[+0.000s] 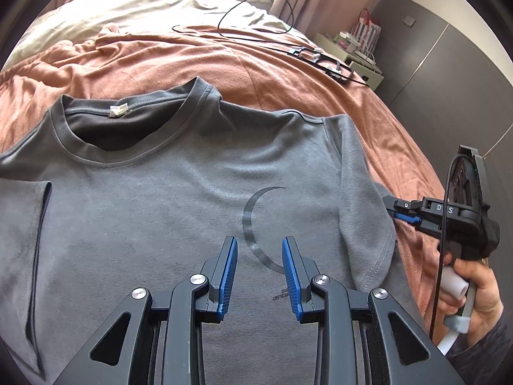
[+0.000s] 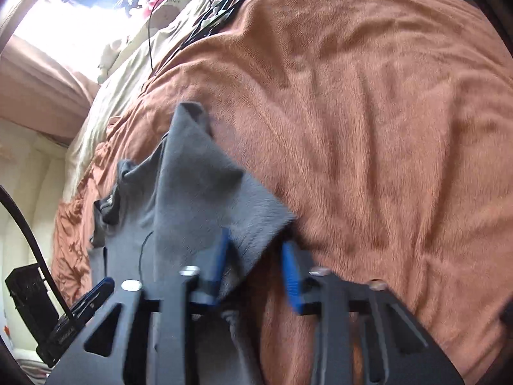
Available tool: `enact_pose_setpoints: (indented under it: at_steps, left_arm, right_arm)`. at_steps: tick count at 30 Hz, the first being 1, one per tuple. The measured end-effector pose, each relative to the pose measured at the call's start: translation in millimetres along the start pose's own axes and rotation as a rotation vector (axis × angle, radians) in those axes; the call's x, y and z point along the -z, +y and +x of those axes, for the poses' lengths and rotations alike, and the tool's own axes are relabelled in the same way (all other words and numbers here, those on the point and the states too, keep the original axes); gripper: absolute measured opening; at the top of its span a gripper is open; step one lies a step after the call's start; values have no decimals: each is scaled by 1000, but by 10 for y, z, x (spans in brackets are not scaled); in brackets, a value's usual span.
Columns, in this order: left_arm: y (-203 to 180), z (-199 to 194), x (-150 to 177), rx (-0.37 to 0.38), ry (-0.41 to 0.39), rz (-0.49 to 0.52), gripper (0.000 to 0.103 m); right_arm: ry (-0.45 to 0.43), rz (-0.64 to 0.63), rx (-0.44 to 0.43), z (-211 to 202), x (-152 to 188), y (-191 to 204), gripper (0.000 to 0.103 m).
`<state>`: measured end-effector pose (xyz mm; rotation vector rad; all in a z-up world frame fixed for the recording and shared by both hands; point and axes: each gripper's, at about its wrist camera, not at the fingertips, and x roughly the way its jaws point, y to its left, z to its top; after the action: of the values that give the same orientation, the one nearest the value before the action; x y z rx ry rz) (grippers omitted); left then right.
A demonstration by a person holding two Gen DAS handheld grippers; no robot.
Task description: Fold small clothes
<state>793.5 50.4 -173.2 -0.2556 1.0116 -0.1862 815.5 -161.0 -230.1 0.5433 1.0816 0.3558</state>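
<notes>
**Grey T-shirt flat on the bed, right sleeve between parted jaws**

Grey T-shirt [image 1: 154, 199] spread face up on a rust-brown blanket [image 1: 256, 70], collar toward the pillows, crescent print [image 1: 253, 224] on the chest; left gripper [image 1: 259, 256] hovering over the chest, jaws apart with nothing between them; right gripper [image 2: 255, 253] at the shirt's sleeve [image 2: 205, 192], jaws parted, sleeve edge lying between the blue pads [image 2: 290, 276] without being pinched; sleeve cloth lifted and rumpled in the blurred right wrist view; hand [image 1: 474, 292] wrapped around the right gripper's handle at the bed's edge; black cable [image 1: 256, 16] looped farther up the bed.
</notes>
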Motion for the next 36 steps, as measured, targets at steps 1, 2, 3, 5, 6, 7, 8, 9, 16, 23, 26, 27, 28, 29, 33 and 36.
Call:
enact_pose_setpoints:
  at_steps: [1, 2, 3, 5, 6, 7, 8, 9, 16, 23, 26, 27, 28, 29, 33, 36]
  left_arm:
    - [11, 0, 3, 0, 1, -3, 31]
    - [19, -6, 6, 0, 2, -5, 31]
    - [26, -16, 8, 1, 0, -5, 31]
    - [36, -45, 2, 0, -8, -4, 31]
    - [42, -57, -5, 0, -12, -8, 31]
    - [51, -67, -12, 2, -16, -14, 31]
    - [62, -82, -20, 4, -20, -21, 31]
    - [70, -102, -26, 4, -24, -26, 31]
    - [118, -236, -59, -10, -42, -30, 31]
    - [232, -199, -95, -24, -19, -55, 56]
    - [272, -146, -129, -26, -32, -72, 58]
    - [285, -113, -148, -23, -33, -83, 58]
    - [290, -93, -164, -22, -33, -88, 58]
    - [293, -66, -185, -23, -34, -92, 58]
    - [260, 41, -273, -27, -58, -80, 58]
    - [261, 147, -357, -16, -64, -79, 58]
  right_arm:
    - [-11, -14, 0, -30, -3, 63, 5]
    - [-24, -31, 1, -70, -17, 139, 4]
    - [-32, -49, -4, -107, -19, 222, 4]
    - [-44, -96, -23, -180, -23, 419, 3]
    - [-52, -126, -24, -214, -11, 539, 3]
    - [-58, -150, -26, -247, -5, 648, 3]
    - [-59, -168, -33, -272, -2, 734, 3]
    - [-60, -189, -38, -276, 12, 839, 3]
    - [-44, -378, -84, -216, 95, 1555, 3]
    - [-88, -442, -102, -236, 48, 1476, 67]
    - [-87, -400, -103, -209, 28, 1275, 67]
    - [-88, -389, -96, -190, 22, 1210, 67]
    - [-87, -380, -90, -192, 24, 1152, 67]
    - [-85, -369, -78, -177, 15, 1098, 67]
    - [-90, -341, -27, -91, -41, 951, 64]
    - [-78, -349, 5, 1, -127, 930, 51]
